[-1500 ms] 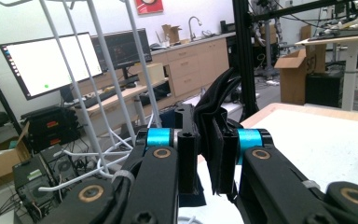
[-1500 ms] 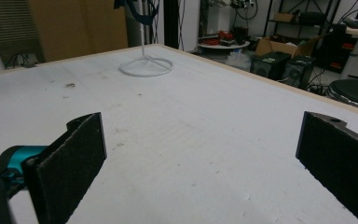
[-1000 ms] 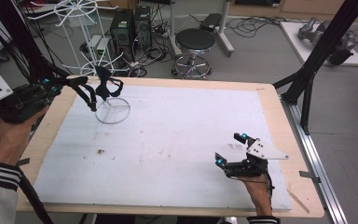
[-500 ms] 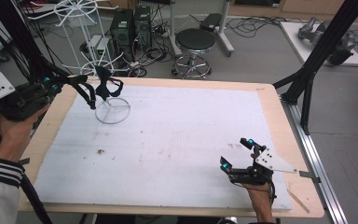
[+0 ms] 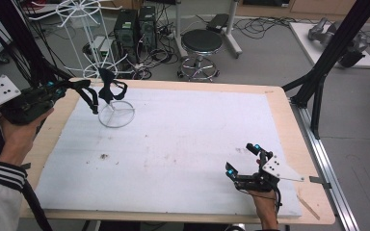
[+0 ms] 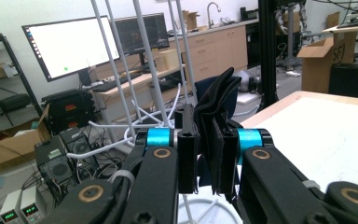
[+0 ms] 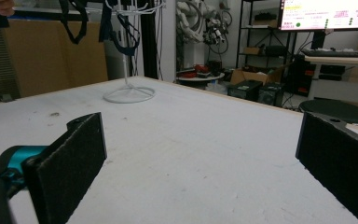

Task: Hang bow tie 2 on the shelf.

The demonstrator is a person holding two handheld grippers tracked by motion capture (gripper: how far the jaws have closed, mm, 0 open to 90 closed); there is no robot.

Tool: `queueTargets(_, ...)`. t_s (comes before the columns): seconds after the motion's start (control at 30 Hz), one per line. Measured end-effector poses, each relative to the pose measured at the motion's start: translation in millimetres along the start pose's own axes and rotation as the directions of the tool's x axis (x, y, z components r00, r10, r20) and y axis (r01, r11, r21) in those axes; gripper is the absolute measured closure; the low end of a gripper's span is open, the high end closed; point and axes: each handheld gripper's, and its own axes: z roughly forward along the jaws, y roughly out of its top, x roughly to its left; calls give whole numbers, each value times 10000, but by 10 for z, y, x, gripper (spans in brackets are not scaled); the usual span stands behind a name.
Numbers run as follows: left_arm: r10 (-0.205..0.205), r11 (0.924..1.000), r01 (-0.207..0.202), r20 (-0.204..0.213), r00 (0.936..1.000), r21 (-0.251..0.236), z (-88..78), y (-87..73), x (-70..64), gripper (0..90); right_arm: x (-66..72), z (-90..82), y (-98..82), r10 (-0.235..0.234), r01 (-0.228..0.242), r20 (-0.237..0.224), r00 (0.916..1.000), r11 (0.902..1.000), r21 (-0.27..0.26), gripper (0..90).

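Observation:
A white wire rack [image 5: 116, 114] stands on its ring base at the far left of the white-covered table [image 5: 192, 139]; its thin poles [image 6: 121, 70] rise just past my left jaws. My left gripper [image 5: 99, 92] is held above that base, shut on a folded black fabric piece [image 6: 214, 116] whose loops [image 5: 112, 88] hang beside the rack's pole. My right gripper [image 5: 241, 160] rests low near the table's front right corner. It is open, its two black pads [image 7: 74, 154] wide apart with only bare table between them. From there the rack's base [image 7: 128, 94] and the black fabric [image 7: 119, 28] show far off.
A black stool [image 5: 201, 43], computer towers [image 5: 135, 29] and loose cables lie on the floor behind the table. A black frame leg [image 5: 323, 72] stands at the far right corner. A small dark speck [image 5: 103, 156] marks the table cover left of centre.
My right gripper has drifted slightly toward the table's near edge. The left gripper and the black fabric stay where they were beside the rack.

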Motion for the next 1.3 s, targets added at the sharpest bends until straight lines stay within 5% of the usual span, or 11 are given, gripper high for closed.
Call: queueTargets(1.3,-605,9946,616,-166,9980,830,174,-473,-145,829,34,105,-257,198,-205,372,9991,9996,170,8)
